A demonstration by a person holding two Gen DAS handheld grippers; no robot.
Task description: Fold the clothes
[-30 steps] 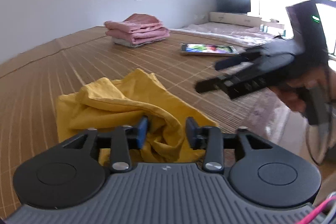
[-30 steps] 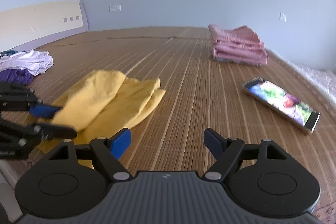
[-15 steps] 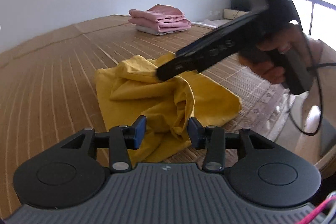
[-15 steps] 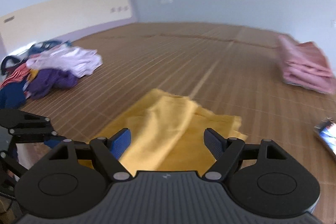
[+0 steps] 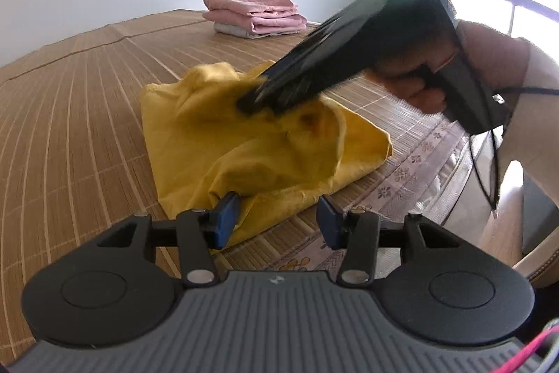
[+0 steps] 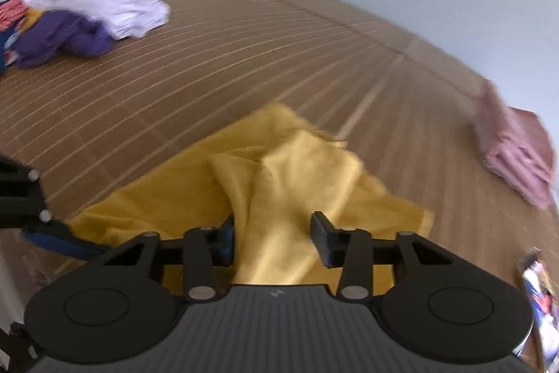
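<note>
Yellow garment (image 5: 244, 142) lies crumpled on the bamboo mat (image 5: 70, 114) near its edge, between both tools. The left wrist view shows the left tool (image 5: 276, 221) released, its jaws parted at the cloth's near hem, and the right tool (image 5: 265, 97) pressed into the heap, gripped by a hand (image 5: 415, 83). Only the right wrist view shows the right tool (image 6: 272, 233) with jaws apart astride a raised fold, plus a loose clothes pile (image 6: 80, 16); folded pink clothes (image 5: 255, 14) appear in both.

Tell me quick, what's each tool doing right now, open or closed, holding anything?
Left tool: open, at the near edge of the crumpled yellow cloth garment, gripping nothing.
Right tool: open, a raised fold of the garment between its fingers, not clamped.
</note>
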